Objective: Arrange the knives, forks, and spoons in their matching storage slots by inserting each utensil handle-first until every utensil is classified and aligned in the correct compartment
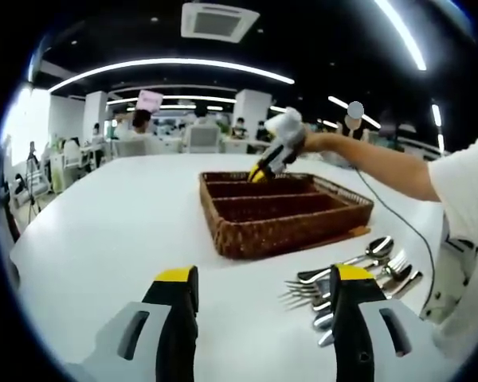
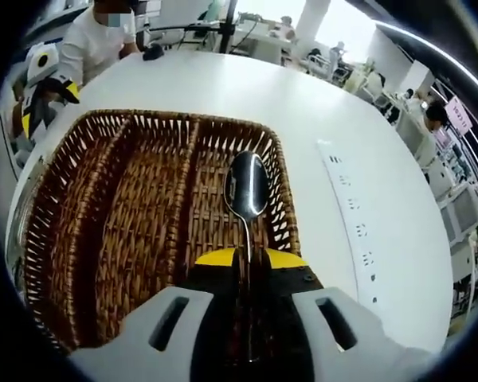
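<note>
In the right gripper view, the right gripper [image 2: 248, 259] has its jaws closed on the handle of a spoon [image 2: 247, 189]; the handle runs down between the yellow-tipped fingers [image 2: 217, 258] at 6 o'clock, and the bowl projects beyond the tips toward 12 o'clock; the spoon hangs over the right-hand compartment of the wicker tray [image 2: 72, 199], bowl above the woven floor; whether the bowl touches the weave cannot be told; the tray has three long compartments side by side, and the two to the left of the spoon hold nothing visible; the tray sits on a white table [image 2: 358, 159].

In the left gripper view, the left gripper [image 1: 263, 290] rises from 6 o'clock with its jaws set wide apart and nothing between them; it hovers over the table [image 1: 103, 231], well short of the tray [image 1: 283, 211], which lies toward 12 o'clock; a pile of utensils [image 1: 358, 267], spoons and forks among them, lies on the table at 3 o'clock, just beside and partly behind the right-hand finger [image 1: 352, 318]; the pile is apart from the tray's near wall; the right gripper [image 1: 259, 173] reaches in from 2 o'clock, held by the person's hand [image 1: 315, 142], its tips over the tray's far edge.
</note>
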